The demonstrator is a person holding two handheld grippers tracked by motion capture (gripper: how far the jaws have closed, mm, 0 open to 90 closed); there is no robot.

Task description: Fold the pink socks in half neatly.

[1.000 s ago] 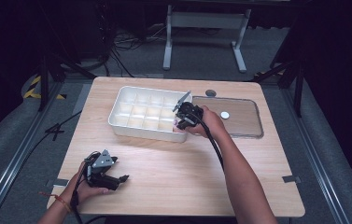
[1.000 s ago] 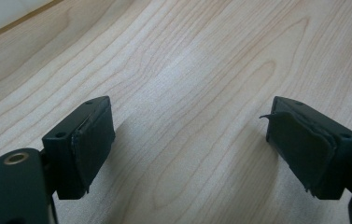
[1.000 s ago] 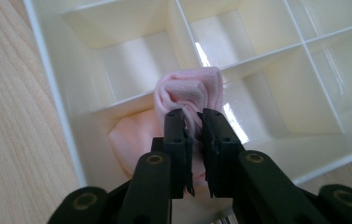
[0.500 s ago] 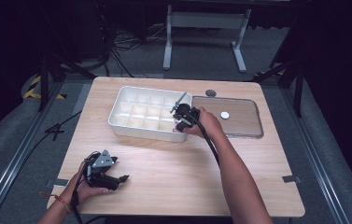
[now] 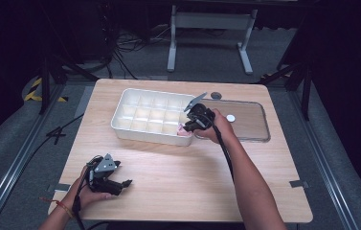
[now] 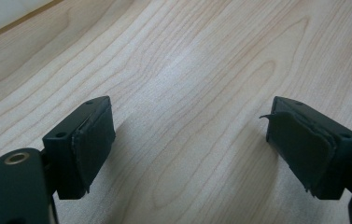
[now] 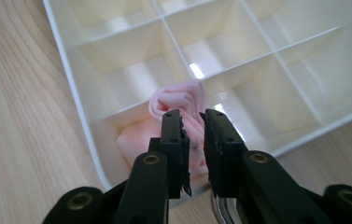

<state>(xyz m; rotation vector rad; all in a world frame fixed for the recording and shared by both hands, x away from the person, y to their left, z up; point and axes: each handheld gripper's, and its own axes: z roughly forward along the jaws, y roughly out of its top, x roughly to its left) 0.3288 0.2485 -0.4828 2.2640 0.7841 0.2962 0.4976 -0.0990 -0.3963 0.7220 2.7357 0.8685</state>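
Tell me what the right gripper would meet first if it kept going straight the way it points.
Probably the pink folded cloth just ahead of the right gripper, lying in a corner compartment of the white plastic divided tray; behind it stands a divider wall. Depth is unclear.

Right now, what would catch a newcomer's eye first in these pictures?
The soft pink folded cloth stands out, pinched by the right gripper in a near corner compartment of the white plastic divided tray. Its fingers have just been opening slightly around it. The left gripper rests open on the light wooden table, near the front left.
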